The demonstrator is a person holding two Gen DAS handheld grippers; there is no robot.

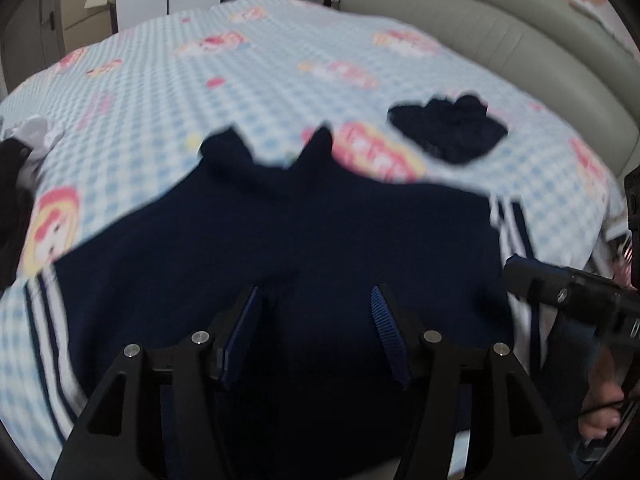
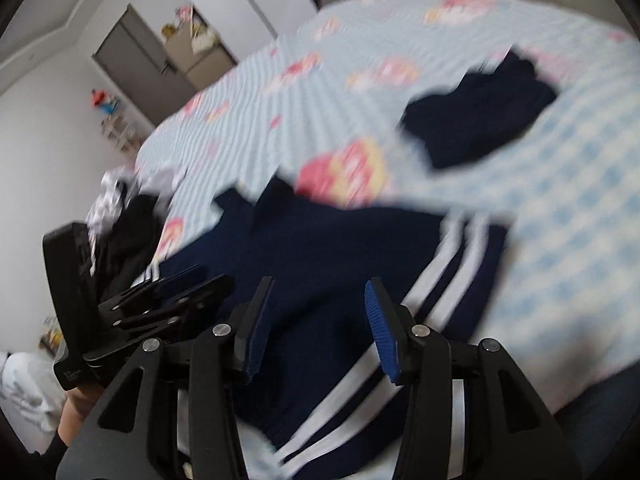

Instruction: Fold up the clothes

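Observation:
A navy garment with white side stripes (image 1: 280,232) (image 2: 328,240) lies spread flat on the near part of the bed. My left gripper (image 1: 316,300) hovers over its middle, jaws open, with only the flat cloth seen below them. My right gripper (image 2: 320,292) stands open above the striped right edge, its pads clear of the cloth. Each gripper shows in the other's view: the right gripper (image 1: 520,272) at the garment's right side, the left gripper (image 2: 208,280) to the left. A smaller folded navy piece (image 1: 448,132) (image 2: 476,120) rests farther back on the right.
The bed cover (image 1: 160,80) (image 2: 580,200) is light blue check with pink cartoon prints. A pile of black and white clothes (image 1: 24,148) (image 2: 120,208) sits at the left edge. A grey padded headboard (image 1: 520,40) borders the right. A grey door (image 2: 132,64) stands behind.

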